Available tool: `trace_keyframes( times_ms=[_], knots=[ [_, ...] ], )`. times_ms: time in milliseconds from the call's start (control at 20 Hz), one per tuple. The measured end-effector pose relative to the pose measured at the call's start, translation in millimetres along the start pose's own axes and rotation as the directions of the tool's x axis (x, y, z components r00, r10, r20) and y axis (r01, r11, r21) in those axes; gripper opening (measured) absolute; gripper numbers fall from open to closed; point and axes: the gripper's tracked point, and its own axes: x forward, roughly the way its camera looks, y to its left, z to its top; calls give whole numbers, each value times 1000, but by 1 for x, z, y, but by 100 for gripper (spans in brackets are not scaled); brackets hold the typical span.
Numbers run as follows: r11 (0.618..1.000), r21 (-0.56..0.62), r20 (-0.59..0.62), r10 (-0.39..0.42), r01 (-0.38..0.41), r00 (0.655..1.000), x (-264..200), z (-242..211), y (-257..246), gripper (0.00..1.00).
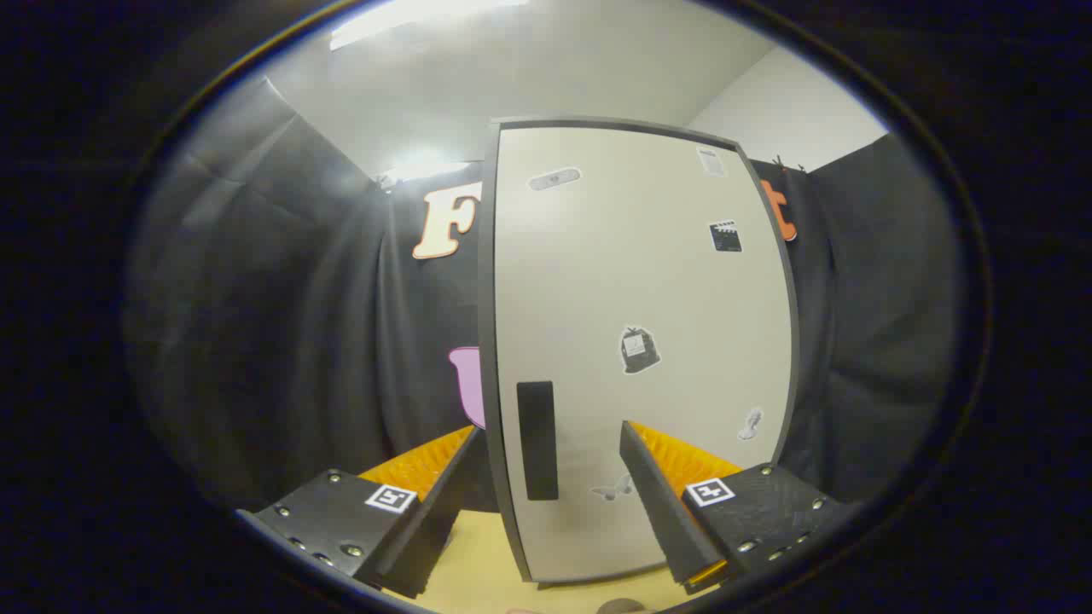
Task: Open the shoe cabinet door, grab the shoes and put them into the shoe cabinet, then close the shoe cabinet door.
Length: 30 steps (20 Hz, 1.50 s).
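Nearest the camera: the claw, its two fingers spread wide apart with nothing gripped between them. The left finger and the right finger angle inward toward each other but leave a broad gap.

Within that gap stands the shoe cabinet door, a pale panel with a dark border. It stands upright just ahead of the fingers and rises well above them. Its left edge lies just inside the left finger; its right edge runs well beyond the right finger. Whether the panel is flush shut or slightly ajar cannot be told from this angle.

The dark rectangular handle sits low on the door near its left edge, upright, between the two fingers and closer to the left one. Neither finger touches it as far as can be seen.

Several small stickers are scattered over the panel face.

Below the door's lower edge a light wooden surface shows between the fingers. Black cloth wall hangs to either side of the cabinet, with open room left of the door's edge and less on the right. White ceiling above.
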Motion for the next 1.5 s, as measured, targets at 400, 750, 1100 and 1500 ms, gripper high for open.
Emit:
trace_keyframes(
  times_ms=[400, 750, 1100, 1500],
  knots=[
    [1000, 2, -16, 8, -8, 1000, 21, -7, 3, 99],
    [1000, 15, -12, 17, -17, 1000, 34, -10, 10, 99],
    [1000, 18, -27, 9, -8, 1000, 57, -21, 13, 98],
    [1000, 16, -91, 9, -8, 996, 83, -47, 17, 61]
  ],
)
